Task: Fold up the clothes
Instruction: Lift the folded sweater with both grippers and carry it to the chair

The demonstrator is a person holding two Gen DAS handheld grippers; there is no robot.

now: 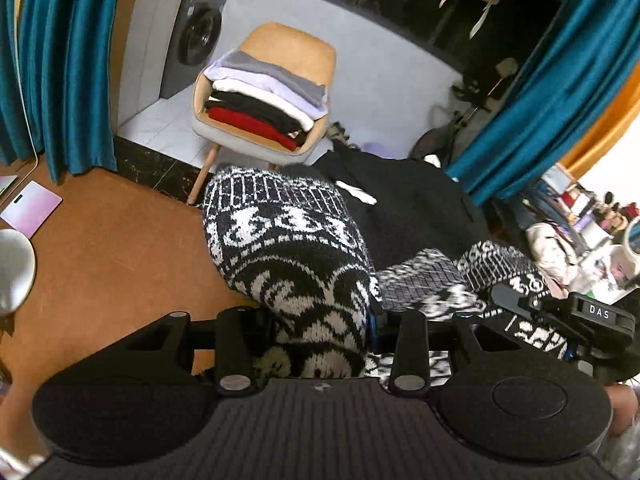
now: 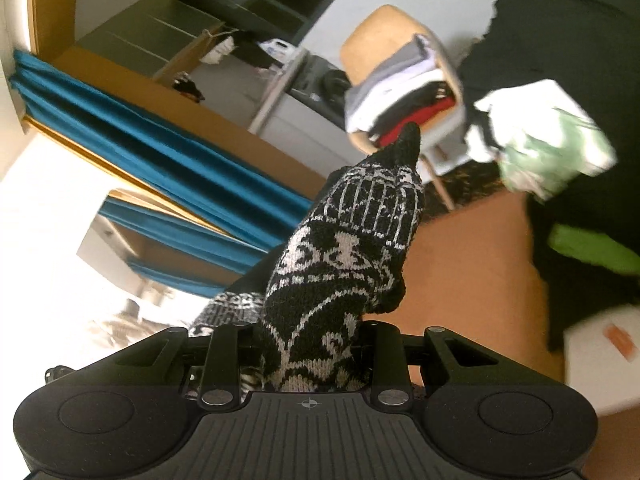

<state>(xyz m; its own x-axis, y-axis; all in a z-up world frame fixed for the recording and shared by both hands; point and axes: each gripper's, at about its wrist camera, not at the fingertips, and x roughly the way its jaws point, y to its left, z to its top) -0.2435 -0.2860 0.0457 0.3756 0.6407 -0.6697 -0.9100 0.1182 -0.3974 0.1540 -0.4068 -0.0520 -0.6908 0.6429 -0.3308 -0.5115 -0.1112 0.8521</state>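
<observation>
Both jaws partly closed, the left hand-held gripper (image 1: 320,340) and the right hand-held gripper (image 2: 310,354) each clamp a bunched fold of the black-and-white patterned knit sweater (image 1: 292,248), which fills the lower centre of both views above the brown floor (image 1: 120,248).

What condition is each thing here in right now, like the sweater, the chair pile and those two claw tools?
Patterned sweater: unfolded, bunched, gripped at two spots.
Left gripper: shut on the sweater.
Right gripper: shut on the sweater.
Folded clothes: stacked neatly on the chair.
Chair: upright, seat occupied.
Black garment: unfolded, lying crumpled.
Washing machine: door shut.
Curtains: drawn aside.
</observation>
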